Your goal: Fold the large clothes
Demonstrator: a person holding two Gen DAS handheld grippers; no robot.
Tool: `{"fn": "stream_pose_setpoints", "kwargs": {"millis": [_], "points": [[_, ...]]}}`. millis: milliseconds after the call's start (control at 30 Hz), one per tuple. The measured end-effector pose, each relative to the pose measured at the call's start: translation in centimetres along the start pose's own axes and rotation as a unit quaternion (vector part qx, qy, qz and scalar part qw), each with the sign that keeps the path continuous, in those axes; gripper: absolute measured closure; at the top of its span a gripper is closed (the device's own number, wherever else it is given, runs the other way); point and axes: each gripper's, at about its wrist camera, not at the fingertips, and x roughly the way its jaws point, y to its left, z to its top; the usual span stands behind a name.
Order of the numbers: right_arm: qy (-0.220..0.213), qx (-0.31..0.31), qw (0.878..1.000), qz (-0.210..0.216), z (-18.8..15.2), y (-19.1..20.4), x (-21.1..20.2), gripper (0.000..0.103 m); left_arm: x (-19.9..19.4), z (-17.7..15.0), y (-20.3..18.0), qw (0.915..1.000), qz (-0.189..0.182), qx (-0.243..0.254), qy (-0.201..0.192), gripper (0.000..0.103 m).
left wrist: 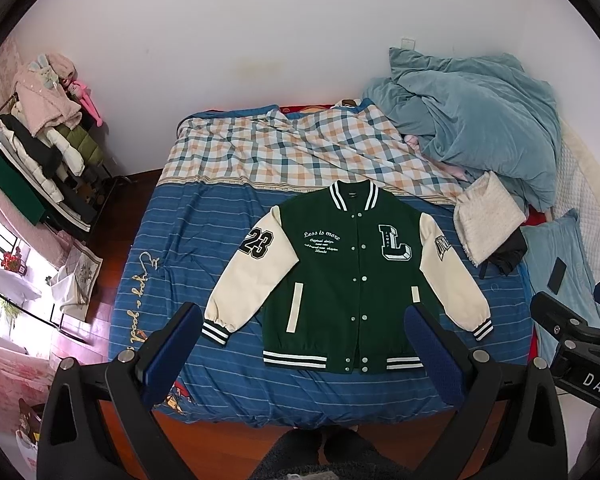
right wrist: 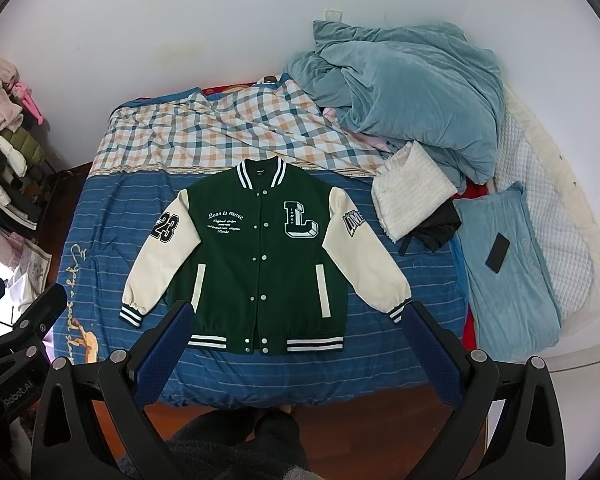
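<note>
A green varsity jacket (left wrist: 348,276) with cream sleeves lies flat, front up and buttoned, on the blue striped bed sheet (left wrist: 188,248); its sleeves spread out to both sides. It also shows in the right wrist view (right wrist: 260,264). My left gripper (left wrist: 304,324) is open and empty, held high above the bed's near edge in front of the jacket hem. My right gripper (right wrist: 300,320) is open and empty at a like height. The right gripper shows at the right edge of the left wrist view (left wrist: 580,340), and the left gripper shows at the left edge of the right wrist view (right wrist: 24,320).
A checked quilt (left wrist: 284,148) lies behind the jacket. A blue blanket heap (left wrist: 480,128), a folded white cloth (left wrist: 488,220), a pillow with a phone (right wrist: 498,254) lie at the right. A loaded clothes rack (left wrist: 40,148) stands at the left. Wooden floor (left wrist: 220,440) lies below.
</note>
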Motion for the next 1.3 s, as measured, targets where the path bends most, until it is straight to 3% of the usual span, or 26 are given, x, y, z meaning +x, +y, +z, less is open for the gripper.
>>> {"fn": "stream_pose_setpoints", "kwargs": {"millis": [967,1133,1267,1300], "points": [[0.0,0.007,1.0,0.001,0.9,0.2,-0.3,0.0,0.5,0.1,0.8,1.0,-0.008,0.001,0.0,0.0],[-0.012,0.06,0.998,0.034,-0.2,0.0,3.2,0.0,4.3,0.3,1.6,0.9999,0.001,0.01,-0.011,0.0],[0.002,0.173,0.985,0.027,-3.2,-4.6,11.2,0.0,10.0,0.2,0.9,0.9993,0.031,0.018,-0.009,0.0],[0.013,0.212,0.977,0.022,-4.2,-6.5,13.9,0.005,11.1,0.1,0.8,0.9991,0.037,0.02,-0.005,0.0]]}}
